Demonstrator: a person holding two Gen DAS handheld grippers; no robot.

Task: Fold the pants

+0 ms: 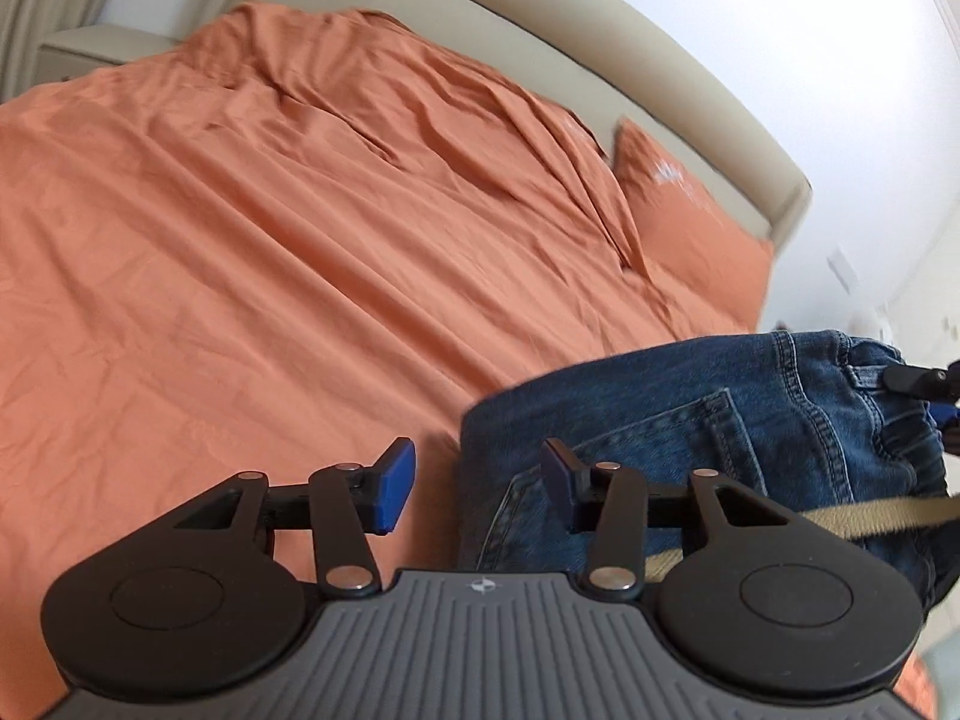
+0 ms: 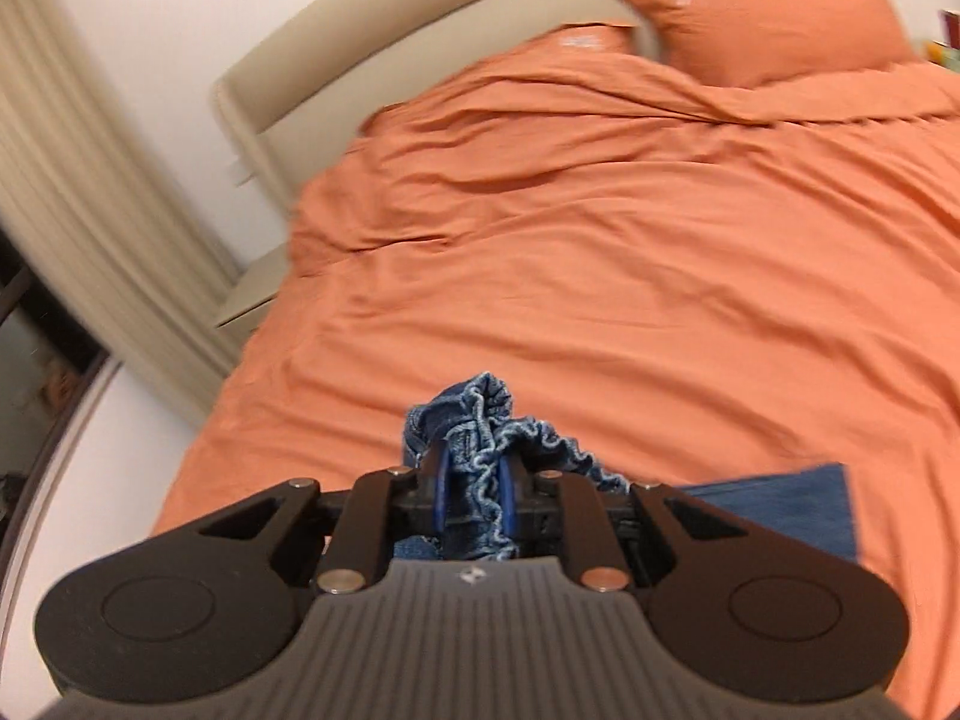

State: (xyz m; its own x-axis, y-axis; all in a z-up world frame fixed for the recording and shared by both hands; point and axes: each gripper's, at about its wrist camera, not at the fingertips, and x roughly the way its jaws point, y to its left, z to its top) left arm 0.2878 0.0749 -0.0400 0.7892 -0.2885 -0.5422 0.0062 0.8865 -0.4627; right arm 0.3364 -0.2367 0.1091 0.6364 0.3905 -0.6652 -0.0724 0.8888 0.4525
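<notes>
Blue denim pants [image 1: 690,420] hang above the orange bed, back pocket facing my left wrist view. My left gripper [image 1: 477,483] is open and empty, its blue pads spread beside the pants' left edge. My right gripper [image 2: 474,489] is shut on the bunched elastic waistband of the pants [image 2: 480,420]. It also shows at the right edge of the left wrist view [image 1: 912,378], pinching the waistband. A lower part of the pants [image 2: 792,504] lies on the bed. A beige strap [image 1: 870,513] crosses in front of the denim.
An orange duvet [image 1: 300,240] covers the bed, with orange pillows [image 2: 762,18] at the beige headboard [image 2: 372,36]. Beige curtains [image 2: 90,210] and a bedside table [image 2: 252,294] stand left of the bed. White walls lie beyond.
</notes>
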